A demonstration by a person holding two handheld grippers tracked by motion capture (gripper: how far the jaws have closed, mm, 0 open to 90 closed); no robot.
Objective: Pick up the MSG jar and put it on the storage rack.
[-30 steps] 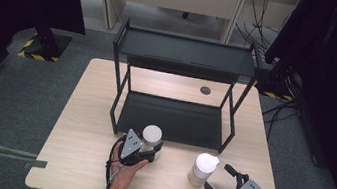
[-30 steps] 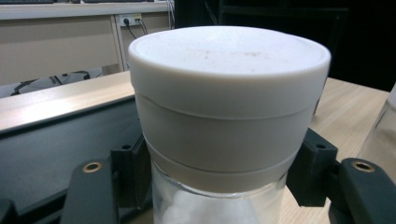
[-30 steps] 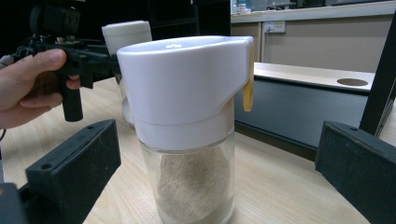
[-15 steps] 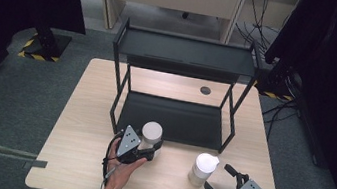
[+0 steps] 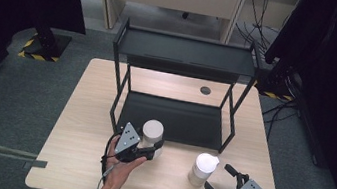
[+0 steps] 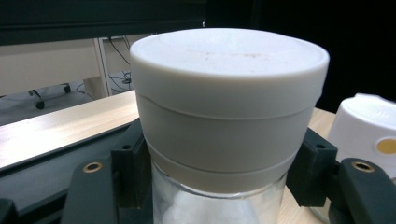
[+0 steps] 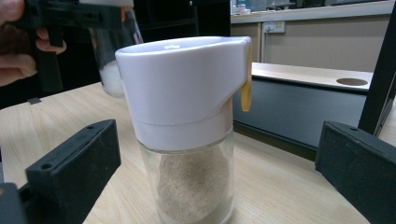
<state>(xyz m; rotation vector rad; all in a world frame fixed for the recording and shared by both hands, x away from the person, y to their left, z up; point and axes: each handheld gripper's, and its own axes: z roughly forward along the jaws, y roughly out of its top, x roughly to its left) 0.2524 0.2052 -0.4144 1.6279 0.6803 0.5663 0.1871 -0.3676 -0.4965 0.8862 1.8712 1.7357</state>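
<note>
On wood table: left tongs pinch round glass jar, smooth grey lid; right tongs spread.

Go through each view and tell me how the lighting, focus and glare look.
High view: the table is evenly lit, the room at both edges falls into black, and the shelf rack shades its lower deck. Left gripper view: the grey-lidded jar sits so close that its lid looks bulged, the backdrop soft. Right gripper view: the white-capped jar is sharp, with glare on the wood behind.
</note>
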